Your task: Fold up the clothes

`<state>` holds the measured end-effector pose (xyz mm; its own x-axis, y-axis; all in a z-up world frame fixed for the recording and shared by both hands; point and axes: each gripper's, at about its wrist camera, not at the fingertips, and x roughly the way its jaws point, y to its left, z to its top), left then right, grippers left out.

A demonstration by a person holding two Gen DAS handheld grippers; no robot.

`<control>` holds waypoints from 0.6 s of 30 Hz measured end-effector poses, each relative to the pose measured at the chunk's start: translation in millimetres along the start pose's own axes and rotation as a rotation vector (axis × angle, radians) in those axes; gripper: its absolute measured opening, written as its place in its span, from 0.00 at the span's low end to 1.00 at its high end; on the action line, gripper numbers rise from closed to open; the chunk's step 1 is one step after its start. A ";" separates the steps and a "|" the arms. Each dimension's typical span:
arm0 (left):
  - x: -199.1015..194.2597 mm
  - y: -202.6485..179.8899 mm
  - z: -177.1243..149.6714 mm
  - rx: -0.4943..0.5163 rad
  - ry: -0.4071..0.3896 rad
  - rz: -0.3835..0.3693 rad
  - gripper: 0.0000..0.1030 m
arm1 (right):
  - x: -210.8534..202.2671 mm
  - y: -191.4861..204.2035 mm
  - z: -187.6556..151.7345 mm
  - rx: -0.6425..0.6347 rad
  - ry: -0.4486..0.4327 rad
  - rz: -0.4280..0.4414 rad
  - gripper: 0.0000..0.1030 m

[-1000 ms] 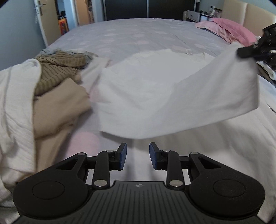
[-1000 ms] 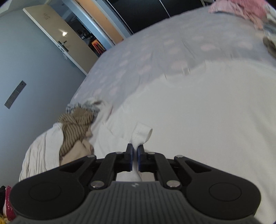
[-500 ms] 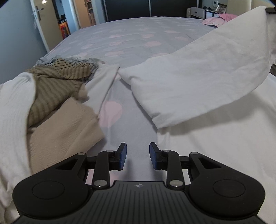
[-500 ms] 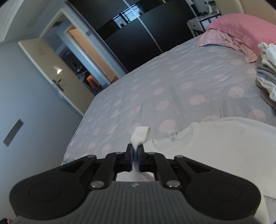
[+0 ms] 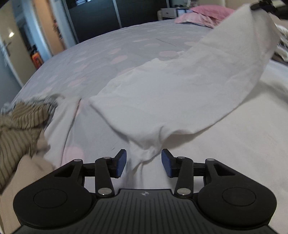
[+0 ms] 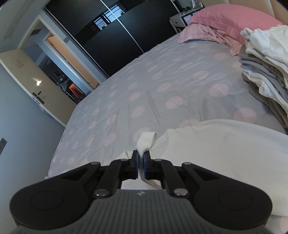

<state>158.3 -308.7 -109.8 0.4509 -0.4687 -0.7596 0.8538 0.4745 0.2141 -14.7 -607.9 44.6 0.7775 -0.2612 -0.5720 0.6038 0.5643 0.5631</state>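
A white T-shirt (image 5: 180,93) lies on the bed, one side lifted and stretched up toward the top right. My right gripper (image 6: 142,166) is shut on a folded bit of the shirt's hem (image 6: 146,140); the shirt body (image 6: 225,153) spreads to its right. That gripper shows as a dark shape (image 5: 264,4) at the top right of the left wrist view. My left gripper (image 5: 143,162) hangs low over the shirt with its jaws opening. A bunched fold of the shirt (image 5: 144,154) lies between its blue pads, which do not press it.
A heap of unfolded clothes, striped brown (image 5: 19,122) and beige (image 5: 27,176), lies at the left. A stack of folded garments (image 6: 264,72) stands at the right by a pink pillow (image 6: 232,21). The spotted grey bedsheet (image 6: 144,90) stretches toward a dark wardrobe (image 6: 115,34).
The right gripper carried the shirt's edge up and across to the right, folding that side over. The left gripper moved right onto the shirt and its jaws widened around a fold.
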 end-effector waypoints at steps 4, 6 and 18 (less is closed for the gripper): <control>10.9 -8.0 -2.2 0.062 -0.003 0.066 0.38 | 3.6 -4.7 -0.9 0.012 0.008 -0.005 0.06; 13.7 -2.9 -1.9 0.059 -0.008 0.095 0.15 | 4.8 -4.5 -1.6 0.009 0.011 -0.004 0.06; 2.5 43.1 -16.9 -0.123 0.019 0.220 0.00 | 6.5 -23.0 -4.6 0.061 0.022 -0.076 0.06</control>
<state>191.9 -276.8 -112.8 0.6167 -0.3304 -0.7145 0.6969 0.6512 0.3004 -24.4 -619.0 25.2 0.7255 -0.2840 -0.6269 0.6709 0.4949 0.5522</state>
